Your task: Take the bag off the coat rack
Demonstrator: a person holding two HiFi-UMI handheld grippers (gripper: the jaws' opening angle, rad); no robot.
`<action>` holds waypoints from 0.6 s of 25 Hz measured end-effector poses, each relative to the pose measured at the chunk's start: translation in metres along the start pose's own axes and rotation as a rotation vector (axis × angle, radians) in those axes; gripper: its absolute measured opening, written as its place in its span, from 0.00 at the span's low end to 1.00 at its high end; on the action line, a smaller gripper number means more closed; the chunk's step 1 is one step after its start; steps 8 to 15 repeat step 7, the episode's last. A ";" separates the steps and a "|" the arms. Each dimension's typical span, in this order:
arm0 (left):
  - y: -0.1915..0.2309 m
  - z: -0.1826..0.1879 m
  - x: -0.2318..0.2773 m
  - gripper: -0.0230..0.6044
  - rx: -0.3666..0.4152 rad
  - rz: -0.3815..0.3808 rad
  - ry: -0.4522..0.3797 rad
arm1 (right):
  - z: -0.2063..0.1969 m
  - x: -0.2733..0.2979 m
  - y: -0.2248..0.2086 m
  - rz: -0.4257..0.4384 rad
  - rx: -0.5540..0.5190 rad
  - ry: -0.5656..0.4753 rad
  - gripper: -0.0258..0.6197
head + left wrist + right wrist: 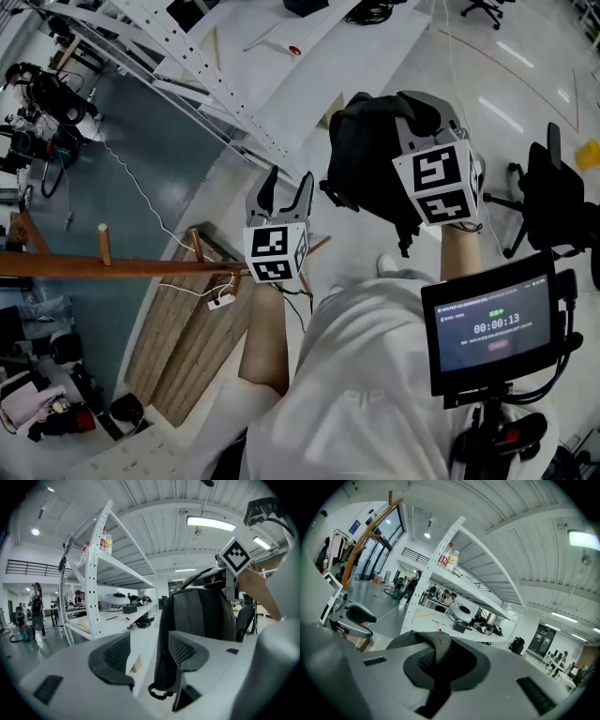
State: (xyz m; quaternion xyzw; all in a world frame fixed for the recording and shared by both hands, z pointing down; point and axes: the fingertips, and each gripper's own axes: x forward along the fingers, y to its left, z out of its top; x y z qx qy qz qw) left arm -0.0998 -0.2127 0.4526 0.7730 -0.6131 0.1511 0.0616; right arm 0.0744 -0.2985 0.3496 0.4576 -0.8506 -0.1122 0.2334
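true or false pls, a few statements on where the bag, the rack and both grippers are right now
1. The right gripper is shut on a strap of the bag. True.
2. The left gripper also grips the bag. False: its jaws stand apart with nothing between them; the bag hangs beyond them.
3. The bag hangs on a peg of the wooden coat rack. False: it is clear of the rack and hangs from the right gripper.
4. The bag is dark, black and grey. True.
5. The coat rack lies on the left gripper's side in the head view. True.
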 end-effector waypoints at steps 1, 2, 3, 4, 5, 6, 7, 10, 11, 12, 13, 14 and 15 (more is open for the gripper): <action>-0.001 -0.001 0.000 0.45 0.002 -0.003 0.002 | 0.000 0.000 -0.001 -0.001 -0.001 0.000 0.07; -0.002 -0.001 0.000 0.45 0.004 -0.007 0.003 | 0.001 -0.001 -0.001 -0.004 -0.001 -0.002 0.07; -0.004 -0.001 0.000 0.45 0.006 -0.012 0.003 | 0.002 -0.001 -0.002 -0.008 -0.002 -0.004 0.07; -0.005 0.000 -0.001 0.45 0.008 -0.018 0.000 | 0.003 -0.002 -0.002 -0.011 -0.002 -0.007 0.07; -0.006 0.000 -0.001 0.45 0.009 -0.025 -0.004 | 0.003 -0.002 -0.002 -0.012 0.000 -0.010 0.07; -0.008 0.001 -0.001 0.45 0.010 -0.033 -0.008 | 0.004 -0.002 -0.002 -0.012 0.002 -0.013 0.07; -0.009 0.001 0.000 0.45 0.011 -0.040 -0.012 | 0.005 -0.003 -0.002 -0.011 0.005 -0.016 0.07; -0.009 0.001 0.000 0.45 0.011 -0.040 -0.012 | 0.005 -0.003 -0.002 -0.011 0.005 -0.016 0.07; -0.009 0.001 0.000 0.45 0.011 -0.040 -0.012 | 0.005 -0.003 -0.002 -0.011 0.005 -0.016 0.07; -0.009 0.001 0.000 0.45 0.011 -0.040 -0.012 | 0.005 -0.003 -0.002 -0.011 0.005 -0.016 0.07; -0.009 0.001 0.000 0.45 0.011 -0.040 -0.012 | 0.005 -0.003 -0.002 -0.011 0.005 -0.016 0.07; -0.009 0.001 0.000 0.45 0.011 -0.040 -0.012 | 0.005 -0.003 -0.002 -0.011 0.005 -0.016 0.07; -0.009 0.001 0.000 0.45 0.011 -0.040 -0.012 | 0.005 -0.003 -0.002 -0.011 0.005 -0.016 0.07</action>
